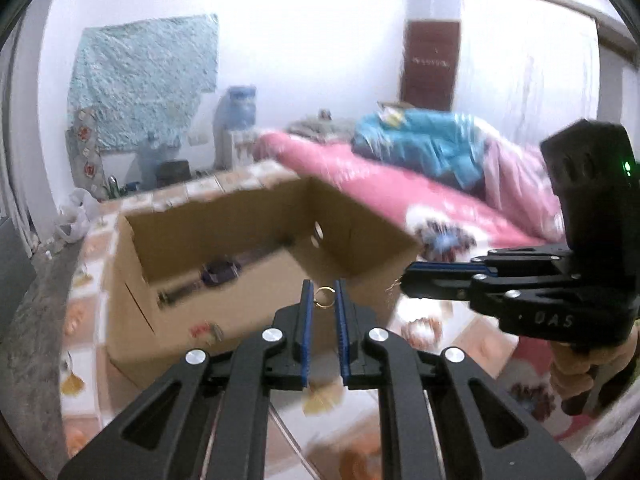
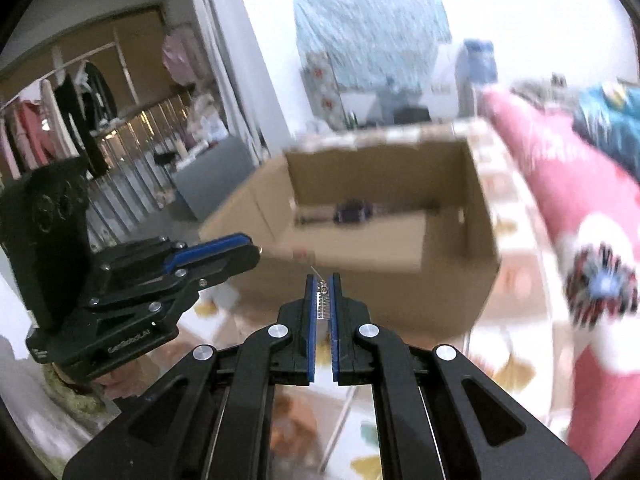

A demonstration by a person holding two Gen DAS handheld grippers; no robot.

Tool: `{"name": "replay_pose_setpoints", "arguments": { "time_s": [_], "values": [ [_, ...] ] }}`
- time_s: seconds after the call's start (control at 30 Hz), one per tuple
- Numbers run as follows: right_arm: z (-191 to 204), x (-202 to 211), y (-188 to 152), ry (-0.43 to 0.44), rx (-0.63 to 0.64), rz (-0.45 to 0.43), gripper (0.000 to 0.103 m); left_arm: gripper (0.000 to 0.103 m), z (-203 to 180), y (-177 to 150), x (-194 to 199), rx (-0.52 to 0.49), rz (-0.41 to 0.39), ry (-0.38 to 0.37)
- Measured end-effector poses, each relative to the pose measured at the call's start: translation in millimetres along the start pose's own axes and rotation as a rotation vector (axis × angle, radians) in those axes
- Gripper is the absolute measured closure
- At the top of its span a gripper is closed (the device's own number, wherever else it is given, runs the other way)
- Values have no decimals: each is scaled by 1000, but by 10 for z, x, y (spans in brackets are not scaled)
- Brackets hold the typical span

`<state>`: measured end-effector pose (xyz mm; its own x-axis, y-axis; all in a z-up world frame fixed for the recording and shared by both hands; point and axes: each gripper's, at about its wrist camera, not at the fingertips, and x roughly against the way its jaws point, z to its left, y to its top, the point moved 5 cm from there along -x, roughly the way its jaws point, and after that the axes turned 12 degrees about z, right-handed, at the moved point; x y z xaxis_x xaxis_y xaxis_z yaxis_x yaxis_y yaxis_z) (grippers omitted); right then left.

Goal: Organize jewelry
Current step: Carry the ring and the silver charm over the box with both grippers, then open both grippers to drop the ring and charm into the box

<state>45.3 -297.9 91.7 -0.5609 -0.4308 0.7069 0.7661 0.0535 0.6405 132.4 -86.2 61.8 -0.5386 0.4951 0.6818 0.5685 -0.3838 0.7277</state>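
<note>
My left gripper (image 1: 324,294) is shut on a small gold ring (image 1: 325,297), pinched between its blue pads just in front of the open cardboard box (image 1: 192,312). The right gripper (image 2: 324,289) is shut on a small silver piece of jewelry (image 2: 323,303) with a thin pin sticking out past the tips. Each gripper shows in the other's view: the right one (image 1: 404,284) at right with a fine gold bit at its tip, the left one (image 2: 250,249) at left. A dark purple item (image 1: 220,271) lies on the box floor (image 2: 354,213).
The box stands on a floral patterned cloth (image 1: 480,340). Behind it lie a pink blanket (image 1: 400,188) and blue bedding (image 1: 424,140). A water dispenser (image 1: 240,120) stands at the far wall; a clothes rail (image 2: 60,112) hangs at left. A hand (image 1: 580,368) holds the right gripper.
</note>
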Motion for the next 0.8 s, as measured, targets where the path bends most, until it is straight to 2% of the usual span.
{"name": "replay_pose_setpoints", "arguments": {
  "time_s": [0.1,0.2,0.37,0.4,0.47,0.6,0.8],
  "values": [
    [-37,8,257,23,-1,-23,99,93,157,201,-10,21,-12,10],
    [-98,-141,452,53,-20,-4,99,93,348,331,-212,64,36,-1],
    [-341,-651,694,131,-116,143,99,93,643,406,-699,156,174,-31],
    [-391,-731,721,139,-146,165,94,93,688,416,-776,178,191,-33],
    [-480,-901,764,177,-194,225,91,92,751,428,-885,217,216,-63],
    [-529,-920,790,174,-225,230,75,83,850,417,-932,281,223,-92],
    [-623,-778,812,182,-251,186,70,75,908,400,-814,297,196,-83]
  ]
}}
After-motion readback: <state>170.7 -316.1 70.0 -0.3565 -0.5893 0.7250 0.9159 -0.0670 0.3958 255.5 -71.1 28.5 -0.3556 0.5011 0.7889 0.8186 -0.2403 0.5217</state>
